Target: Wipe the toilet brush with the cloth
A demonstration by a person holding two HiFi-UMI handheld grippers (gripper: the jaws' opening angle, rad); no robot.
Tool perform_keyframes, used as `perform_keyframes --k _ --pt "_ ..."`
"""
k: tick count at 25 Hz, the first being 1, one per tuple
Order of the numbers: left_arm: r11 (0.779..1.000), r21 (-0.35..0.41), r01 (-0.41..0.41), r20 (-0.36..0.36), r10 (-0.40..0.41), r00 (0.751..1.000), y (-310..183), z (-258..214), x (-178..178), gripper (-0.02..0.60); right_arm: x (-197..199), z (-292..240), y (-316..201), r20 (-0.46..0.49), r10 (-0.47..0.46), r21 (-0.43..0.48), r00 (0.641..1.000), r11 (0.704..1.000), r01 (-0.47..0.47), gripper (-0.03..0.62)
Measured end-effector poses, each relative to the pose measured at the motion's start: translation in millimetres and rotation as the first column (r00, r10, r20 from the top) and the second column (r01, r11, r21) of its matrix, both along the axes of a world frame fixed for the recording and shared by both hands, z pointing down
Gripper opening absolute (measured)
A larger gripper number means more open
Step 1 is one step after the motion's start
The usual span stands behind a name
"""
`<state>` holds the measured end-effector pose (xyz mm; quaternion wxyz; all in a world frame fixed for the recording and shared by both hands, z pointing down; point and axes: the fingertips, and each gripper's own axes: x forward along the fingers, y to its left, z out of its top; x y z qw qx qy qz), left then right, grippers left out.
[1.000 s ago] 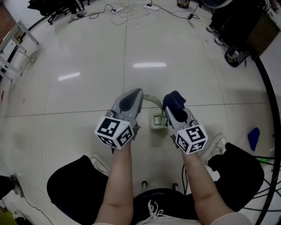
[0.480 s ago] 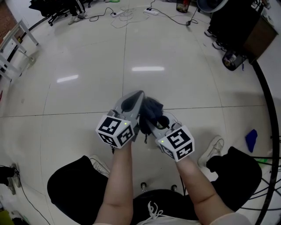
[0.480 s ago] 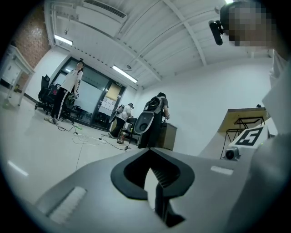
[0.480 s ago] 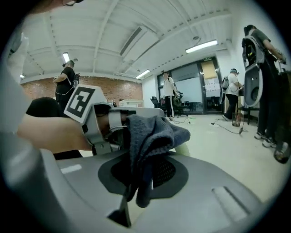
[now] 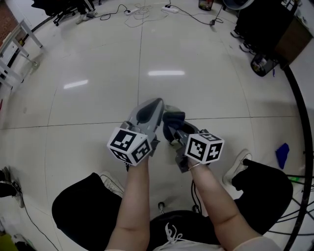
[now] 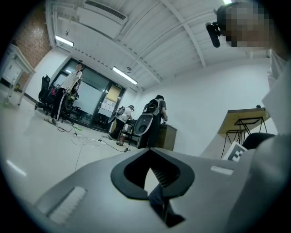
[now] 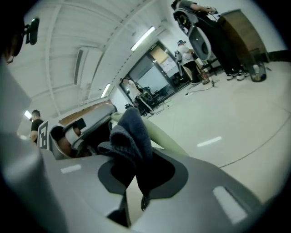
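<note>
My left gripper (image 5: 156, 105) points away from me over the floor, jaws shut on the pale green handle of the toilet brush (image 7: 162, 136). Pressed against its right side, my right gripper (image 5: 172, 128) is shut on a dark blue cloth (image 5: 173, 119). In the right gripper view the cloth (image 7: 130, 135) is bunched up out of the jaws and lies over the handle, which runs back toward the left gripper (image 7: 84, 124). From the head view the cloth and the grippers hide most of the brush. The left gripper view shows only its own closed jaws (image 6: 152, 182).
White tiled floor all round. My shoes (image 5: 240, 164) (image 5: 112, 184) sit just below the grippers. A blue item (image 5: 282, 155) lies at the right. Cables and a power strip (image 5: 170, 8) lie far ahead, dark furniture (image 5: 267, 27) is at top right, and a white rack (image 5: 14, 54) at left.
My right gripper has swung left with the cloth, from beside the brush head to up against the left gripper and over the handle. The brush head is now hidden. The left gripper has barely moved.
</note>
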<state>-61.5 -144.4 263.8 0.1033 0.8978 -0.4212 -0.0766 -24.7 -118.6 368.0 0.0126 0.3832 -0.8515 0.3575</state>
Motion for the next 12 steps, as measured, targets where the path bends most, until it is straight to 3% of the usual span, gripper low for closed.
perform_keyframes --k 3,7,12 --pt "1.0 0.006 0.005 0.0 -0.005 1.0 -1.1 -2.1 1.5 0.006 14.9 21.0 -4.4 0.01 0.054 -0.063 0.999 0.997 -0.053 0.063" --pt "0.999 0.026 0.03 0.073 -0.031 0.997 0.7 -0.7 -0.1 0.006 22.7 49.5 -3.3 -0.005 0.097 -0.125 0.995 0.987 -0.097 0.063" --pt "0.999 0.031 0.031 0.054 -0.033 0.998 1.2 -1.0 5.6 0.006 39.0 89.0 -2.5 -0.054 0.125 -0.187 0.991 0.973 -0.133 0.063"
